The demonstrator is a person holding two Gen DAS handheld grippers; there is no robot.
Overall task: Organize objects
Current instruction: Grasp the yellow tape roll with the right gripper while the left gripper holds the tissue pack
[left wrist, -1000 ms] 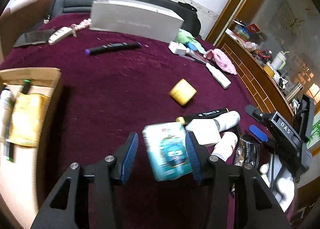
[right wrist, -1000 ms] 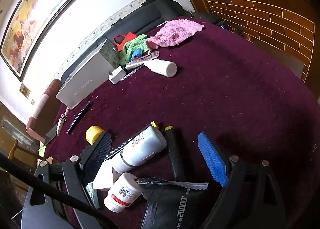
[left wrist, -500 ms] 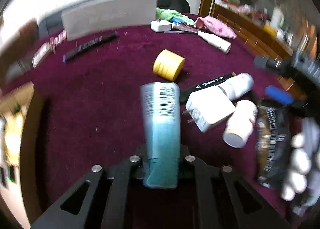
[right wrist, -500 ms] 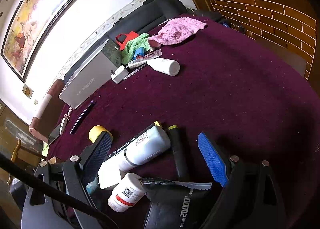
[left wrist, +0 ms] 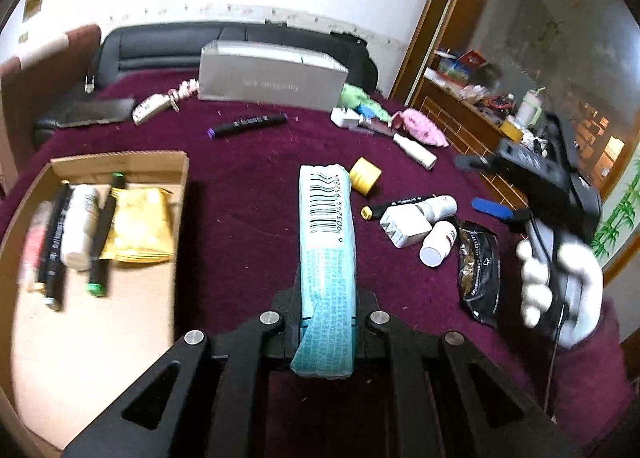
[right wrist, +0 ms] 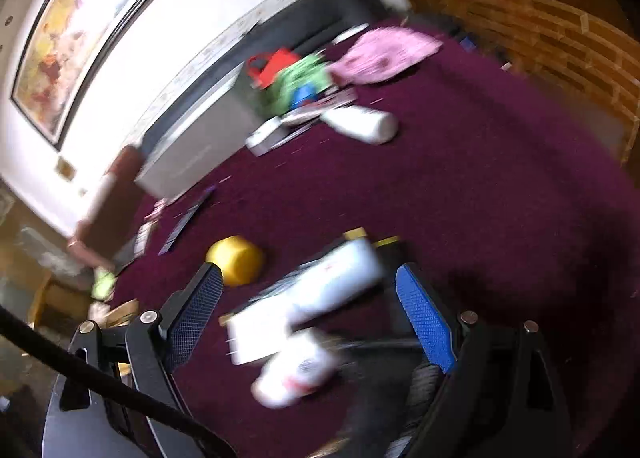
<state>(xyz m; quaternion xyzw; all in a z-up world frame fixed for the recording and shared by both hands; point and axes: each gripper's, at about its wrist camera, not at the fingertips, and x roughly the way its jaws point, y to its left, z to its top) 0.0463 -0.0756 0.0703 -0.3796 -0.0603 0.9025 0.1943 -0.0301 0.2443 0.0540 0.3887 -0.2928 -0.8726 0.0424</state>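
Got the left tongs [left wrist: 326,322] pinching the teal pack [left wrist: 327,254] by its near end, lifted clear of the worktop [left wrist: 248,170]. Its long axis runs straight away from me, barcode end pointing far. So I'm mid-carry, I reckon; next it needs swinging left over the box [left wrist: 120,162] and dropping beside the 2 markers and bottle there. Right tongs [right wrist: 310,318] spread wide, holding nothing, over the white bottles [right wrist: 332,278].

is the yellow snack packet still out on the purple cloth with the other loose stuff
No, the yellow snack packet lies inside the cardboard box, beside the markers and a white bottle.
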